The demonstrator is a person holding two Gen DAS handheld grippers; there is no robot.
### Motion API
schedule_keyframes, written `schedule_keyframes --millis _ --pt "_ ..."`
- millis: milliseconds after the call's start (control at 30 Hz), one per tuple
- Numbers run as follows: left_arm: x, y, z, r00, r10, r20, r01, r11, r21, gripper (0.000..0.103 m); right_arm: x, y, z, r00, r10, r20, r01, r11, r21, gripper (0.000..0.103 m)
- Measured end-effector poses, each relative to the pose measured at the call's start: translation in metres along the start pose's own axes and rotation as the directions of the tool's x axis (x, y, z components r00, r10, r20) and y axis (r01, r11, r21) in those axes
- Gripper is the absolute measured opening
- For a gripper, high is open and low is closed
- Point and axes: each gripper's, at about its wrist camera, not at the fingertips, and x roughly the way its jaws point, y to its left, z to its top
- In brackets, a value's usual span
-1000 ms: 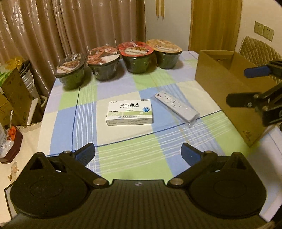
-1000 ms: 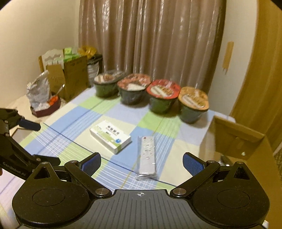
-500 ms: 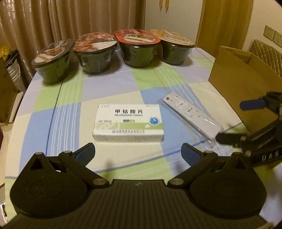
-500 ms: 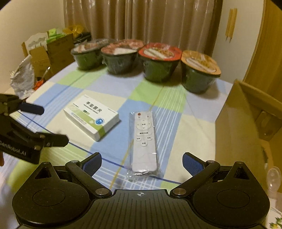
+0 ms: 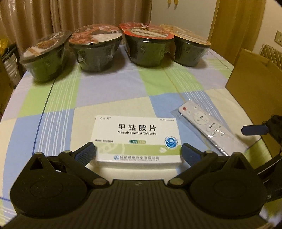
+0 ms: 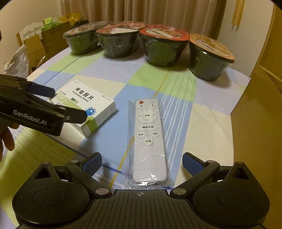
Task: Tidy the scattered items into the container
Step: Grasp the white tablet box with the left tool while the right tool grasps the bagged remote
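My left gripper (image 5: 137, 151) is spread wide, one blue pad on each side of the near end of the tablet box (image 5: 136, 139). Pads sit just beside the box's short ends; I can't tell if either touches. The box lies flat on the checked tablecloth (image 5: 109, 91), label up, reading "Mecobalamin Tablets".

My right gripper (image 6: 141, 163) is also spread wide, pads either side of the near end of the remote (image 6: 149, 139), clearly apart from it. The remote is white, sealed in a clear plastic sleeve, lying flat with its red button at the far end. It sits just right of the tablet box, not touching it.

The cardboard box (image 6: 259, 112) stands at the right edge of the table, right of the remote. Its inside isn't visible from either camera.

In the right wrist view the left gripper's body shows on the left, marked "GenRobot.AI", fingers over the tablet box, with part of a hand (image 6: 8, 139) behind it. In the left wrist view one blue finger of the right gripper pokes in from the right above the remote.

Far side: four sealed noodle bowls (image 5: 97, 51) in a row in front of the curtain (image 5: 70, 15). Boxes and bags (image 6: 44, 40) are stacked off the table at far left.
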Motion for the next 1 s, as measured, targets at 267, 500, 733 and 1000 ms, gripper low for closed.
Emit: schedule_keyframes --millis 267,500,733,1000 --pt "0.008 -0.003 0.008 1.0 -0.019 0.005 0.019 0.998 0.055 0.102 0.009 -0.001 0.0 1.0 0.017 -0.013 -0.017 1.0 0.005 0.093" --pt "0.018 -0.008 0.015 0.999 -0.028 -0.019 0.03 0.989 0.142 0.102 0.014 0.0 -0.002 1.0 0.026 -0.015 -0.025 1.0 0.008 0.092" --pt "0.013 -0.021 0.005 0.997 -0.042 -0.066 0.057 0.966 0.25 0.102 0.006 0.007 -0.001 0.998 0.055 -0.009 -0.056 0.998 -0.018 0.055" --pt "-0.01 -0.001 -0.015 0.999 -0.008 -0.033 0.015 0.978 0.207 0.102 -0.006 0.013 -0.01 0.999 0.045 -0.006 -0.045 0.999 -0.013 0.044"
